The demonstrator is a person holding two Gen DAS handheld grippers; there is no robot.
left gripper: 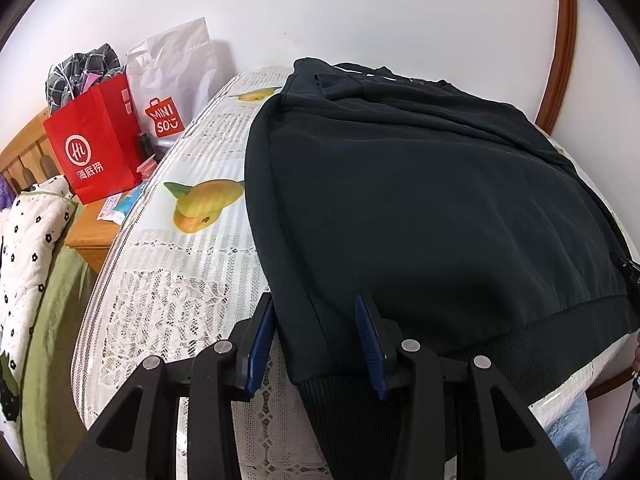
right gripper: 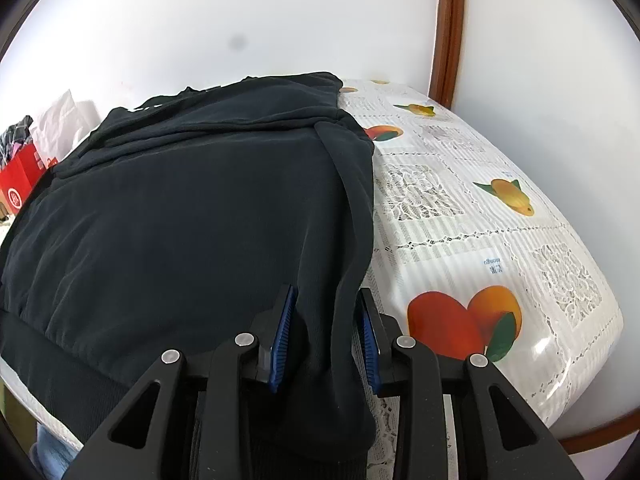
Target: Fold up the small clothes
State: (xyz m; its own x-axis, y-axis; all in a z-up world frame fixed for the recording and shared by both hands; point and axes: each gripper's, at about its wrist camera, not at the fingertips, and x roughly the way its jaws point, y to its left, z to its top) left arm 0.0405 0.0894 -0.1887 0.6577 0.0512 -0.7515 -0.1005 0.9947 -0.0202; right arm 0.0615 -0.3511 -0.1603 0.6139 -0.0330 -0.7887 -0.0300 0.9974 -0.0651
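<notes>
Dark sweatshirt [left gripper: 420,208] lies flat on the worktop [left gripper: 168,300], which carries a lace-and-fruit-print cover. The ribbed hem faces the near edge; the collar end sits toward the wall. Both side portions appear already turned inward, giving a narrow rectangle, likely the state before a lengthwise fold.

Left gripper [left gripper: 316,344]: fingers [left gripper: 262,336] apart, straddling the sweatshirt's near left corner at the hem; the pads do not press the cloth. Right gripper [right gripper: 326,340]: fingers [right gripper: 282,332] apart around the near right edge, where a folded strip of fabric runs between them; no clamping visible.

Judgement: both grippers sit at the hem corners because lifting those two points together would carry the hem evenly toward the collar.

Beside the worktop: red paper bag [left gripper: 94,148] and white bag [left gripper: 172,76] on a wooden stand, clear of the sweatshirt.
</notes>
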